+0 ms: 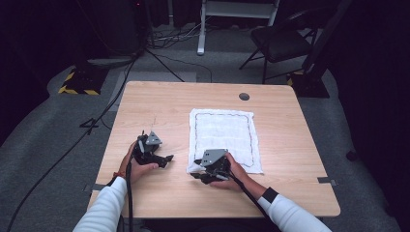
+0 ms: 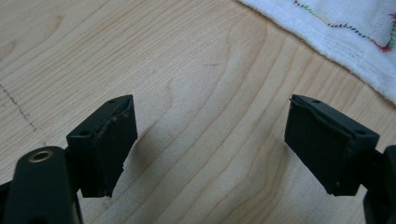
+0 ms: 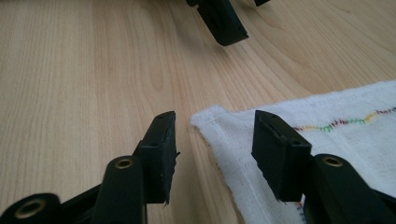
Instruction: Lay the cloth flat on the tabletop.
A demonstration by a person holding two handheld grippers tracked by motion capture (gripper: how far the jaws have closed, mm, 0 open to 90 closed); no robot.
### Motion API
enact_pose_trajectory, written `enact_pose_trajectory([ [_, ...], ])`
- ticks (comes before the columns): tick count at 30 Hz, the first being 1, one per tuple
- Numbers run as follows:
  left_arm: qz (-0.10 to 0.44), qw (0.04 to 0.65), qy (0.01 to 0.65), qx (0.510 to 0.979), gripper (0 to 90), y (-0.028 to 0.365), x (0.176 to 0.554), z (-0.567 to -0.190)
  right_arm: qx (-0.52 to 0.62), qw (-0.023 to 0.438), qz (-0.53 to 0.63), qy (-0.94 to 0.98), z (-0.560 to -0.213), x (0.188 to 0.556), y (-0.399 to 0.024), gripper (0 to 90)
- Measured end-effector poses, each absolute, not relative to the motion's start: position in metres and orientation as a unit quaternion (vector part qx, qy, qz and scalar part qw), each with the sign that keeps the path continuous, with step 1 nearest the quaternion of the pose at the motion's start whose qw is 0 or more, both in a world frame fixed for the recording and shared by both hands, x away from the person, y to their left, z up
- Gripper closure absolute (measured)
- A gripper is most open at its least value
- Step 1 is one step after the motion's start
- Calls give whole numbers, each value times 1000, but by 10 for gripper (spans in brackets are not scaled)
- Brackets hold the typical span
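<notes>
One corner of the white cloth (image 3: 219,122), the near-left one on the table (image 1: 145,101), sits between the right gripper (image 3: 214,140)'s parted jaws; the left gripper (image 2: 210,140) gapes wide over bare wood. Close too high and I reckon they'd miss the fabric

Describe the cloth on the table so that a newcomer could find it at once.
On the wooden table, look right of centre: a white towel lies spread flat. A thin stitched coloured line runs inside its edges, and the right tongs straddle its near-left corner.
</notes>
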State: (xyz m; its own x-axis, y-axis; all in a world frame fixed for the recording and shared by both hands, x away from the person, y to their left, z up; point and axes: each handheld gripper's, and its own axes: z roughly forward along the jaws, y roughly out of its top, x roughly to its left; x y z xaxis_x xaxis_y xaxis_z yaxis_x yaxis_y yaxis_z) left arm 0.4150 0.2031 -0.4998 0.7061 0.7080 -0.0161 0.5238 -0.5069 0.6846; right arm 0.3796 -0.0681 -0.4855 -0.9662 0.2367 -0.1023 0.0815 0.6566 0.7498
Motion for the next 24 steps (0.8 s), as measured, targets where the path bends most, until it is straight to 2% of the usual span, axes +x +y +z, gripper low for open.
enact_pose_trajectory([
  [17, 146, 341, 371, 851, 151, 201, 422, -503, 108, 101, 383, 912, -495, 391, -44, 464],
  [20, 142, 343, 375, 849, 151, 200, 423, -503, 116, 95, 383, 911, -497, 394, -43, 493],
  [24, 144, 342, 382, 847, 148, 200, 424, -503, 120, 85, 384, 912, -497, 395, -46, 625],
])
